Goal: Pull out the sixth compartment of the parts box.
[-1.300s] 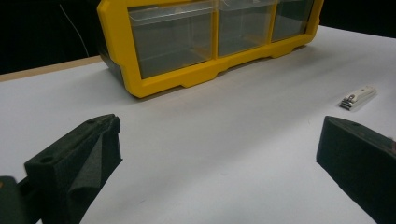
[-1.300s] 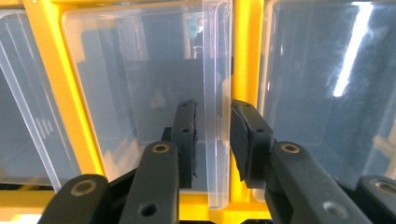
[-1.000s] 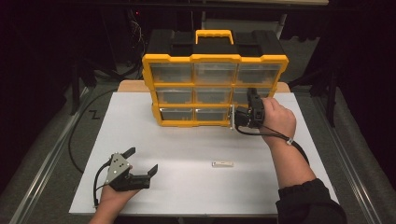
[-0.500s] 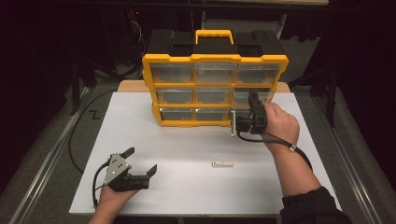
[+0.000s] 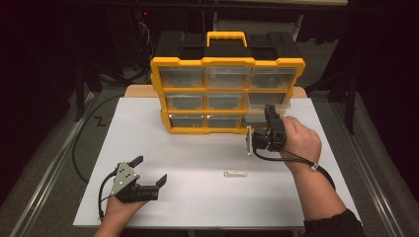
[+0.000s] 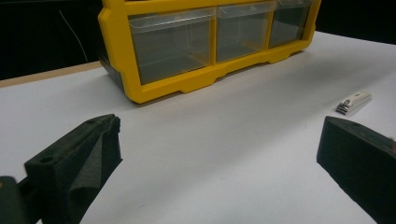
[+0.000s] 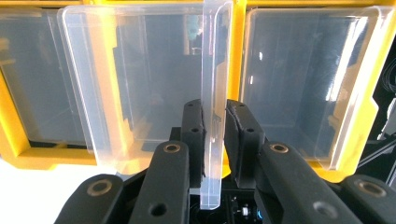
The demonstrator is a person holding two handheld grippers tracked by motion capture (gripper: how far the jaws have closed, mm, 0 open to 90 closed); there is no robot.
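Observation:
A yellow organiser cabinet (image 5: 227, 62) (image 6: 154, 91) with several clear drawers stands at the back of the white table (image 5: 197, 197). My right gripper (image 5: 269, 112) (image 7: 215, 126) is rolled on its side at the cabinet's lower right. It is shut on the front lip of a clear drawer (image 5: 258, 116) (image 7: 140, 93), which sticks partly out of the cabinet. My left gripper (image 5: 148, 170) (image 6: 219, 154) rests open on the table at the front left with nothing between its jaws.
A small silver nail clipper (image 5: 235, 173) (image 6: 354, 102) lies on the table between the two hands. Black cables trail off the table's left side (image 5: 79, 143). Dark stands and floor surround the table.
My right gripper has drawn back toward the person's side with the clear drawer in it, sliding the drawer farther out. The left gripper has stayed put.

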